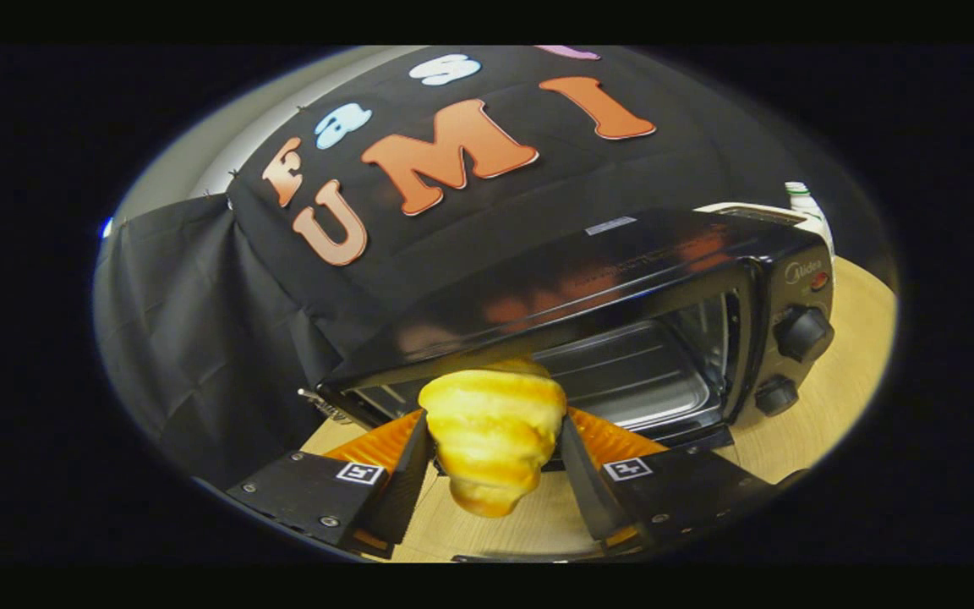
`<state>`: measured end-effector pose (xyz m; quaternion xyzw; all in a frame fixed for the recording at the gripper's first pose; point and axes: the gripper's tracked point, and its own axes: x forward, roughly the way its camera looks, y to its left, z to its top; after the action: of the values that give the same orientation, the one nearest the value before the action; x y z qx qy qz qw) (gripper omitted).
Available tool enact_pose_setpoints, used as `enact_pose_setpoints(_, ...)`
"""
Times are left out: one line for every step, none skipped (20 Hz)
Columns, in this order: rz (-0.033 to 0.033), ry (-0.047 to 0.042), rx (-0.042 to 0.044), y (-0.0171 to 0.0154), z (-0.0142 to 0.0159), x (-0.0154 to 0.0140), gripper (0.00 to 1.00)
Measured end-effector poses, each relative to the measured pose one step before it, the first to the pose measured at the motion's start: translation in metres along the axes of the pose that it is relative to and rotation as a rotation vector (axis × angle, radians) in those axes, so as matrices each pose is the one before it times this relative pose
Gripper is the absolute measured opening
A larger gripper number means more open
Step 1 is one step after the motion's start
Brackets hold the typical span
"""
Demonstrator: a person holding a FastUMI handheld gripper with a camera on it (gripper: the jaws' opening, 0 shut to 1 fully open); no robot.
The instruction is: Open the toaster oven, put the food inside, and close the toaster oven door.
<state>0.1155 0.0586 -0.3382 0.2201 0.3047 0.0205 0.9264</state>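
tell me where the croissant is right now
The croissant is pinched between the hand-held gripper fingers, just in front of the open toaster oven mouth, above the wooden table.

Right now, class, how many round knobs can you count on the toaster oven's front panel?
2. The upper knob sits below the red light; the lower knob is just beneath it. The gripper holds the croissant before the toaster oven. Others may be hidden.

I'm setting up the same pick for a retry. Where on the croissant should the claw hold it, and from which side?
As shown: the claw is shut across the croissant's thick ridged middle, one finger on each flank, tapered end hanging below. Come from the open toaster oven's front.
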Motion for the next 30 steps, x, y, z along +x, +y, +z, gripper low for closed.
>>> enact_pose_setpoints(-0.01778, -0.00446, -0.00706, -0.00404, 0.00015, 0.00474, 0.79)
enact_pose_setpoints(-0.01117, -0.00983, -0.01337, -0.00139, 0.00281, 0.00362, 0.79)
enact_pose_setpoints(-0.01138, -0.00991, -0.01138, -0.00274, 0.0023, 0.00325, 0.79)
enact_pose_setpoints(-0.00914, -0.0112, -0.01545, -0.00115, 0.00255, 0.00414, 0.79)
enact_pose_setpoints(-0.01143, -0.00146, -0.00949, -0.0019, 0.00084, 0.00439, 0.79)
enact_pose_setpoints(0.00561, 0.01995, -0.00725, 0.00213, -0.00391, 0.00459, 0.79)
enact_pose_setpoints(-0.00803, 0.01169, -0.0053, 0.00033, -0.00368, 0.00305, 0.79)
enact_pose_setpoints(-0.00347, 0.01082, -0.01633, -0.00045, -0.00424, 0.00238, 0.79)
enact_pose_setpoints(-0.01122, 0.00789, -0.01516, -0.00205, -0.00239, 0.00099, 0.79)
enact_pose_setpoints(-0.00587, 0.00586, -0.00998, -0.00114, -0.0022, 0.00085, 0.79)
enact_pose_setpoints(0.00013, 0.00941, -0.00135, 0.00121, -0.00258, -0.00071, 0.79)
enact_pose_setpoints(0.0068, 0.00795, 0.00459, 0.00271, -0.00099, 0.00115, 0.79)
enact_pose_setpoints(0.0007, 0.00822, 0.00759, 0.00017, -0.00232, 0.00063, 0.79)
enact_pose_setpoints(-0.00748, 0.00381, -0.00053, -0.00149, -0.00078, 0.00194, 0.79)
enact_pose_setpoints(-0.01556, 0.00249, -0.00861, -0.00379, -0.00033, 0.00061, 0.79)
enact_pose_setpoints(-0.00849, -0.0016, -0.00598, -0.0021, 0.00194, 0.00194, 0.79)
enact_pose_setpoints(-0.00681, -0.0013, -0.00122, -0.00134, 0.00233, 0.00141, 0.79)
enact_pose_setpoints(-0.00322, -0.00212, -0.00213, -0.00032, 0.00262, 0.00261, 0.79)
enact_pose_setpoints(-0.00833, 0.00395, 0.00358, -0.00094, 0.00139, 0.00288, 0.79)
enact_pose_setpoints(0.0009, -0.00148, 0.00316, 0.00011, 0.00196, 0.00301, 0.79)
enact_pose_setpoints(-0.00564, -0.00546, 0.00175, -0.00118, 0.00216, 0.00125, 0.79)
enact_pose_setpoints(-0.00886, -0.00563, -0.00172, -0.00176, 0.00146, 0.001, 0.79)
enact_pose_setpoints(-0.00501, -0.01002, 0.00035, -0.0008, 0.00264, 0.00198, 0.79)
enact_pose_setpoints(-0.01053, -0.00692, -0.00436, -0.00227, 0.00273, 0.00386, 0.79)
enact_pose_setpoints(-0.01044, 0.00148, -0.00211, -0.00214, -0.00094, 0.00542, 0.8)
enact_pose_setpoints(-0.00971, 0.00006, -0.00176, -0.00243, -0.00013, 0.00399, 0.8)
enact_pose_setpoints(-0.00262, 0.00046, 0.00737, -0.00145, -0.00098, 0.00275, 0.8)
enact_pose_setpoints(0.00644, -0.00473, 0.00097, 0.00142, 0.00048, 0.00312, 0.8)
enact_pose_setpoints(0.00192, -0.00739, -0.02329, 0.0008, -0.00183, 0.00179, 0.8)
enact_pose_setpoints(-0.0013, -0.00477, -0.03027, 0.00123, -0.00243, -0.00041, 0.8)
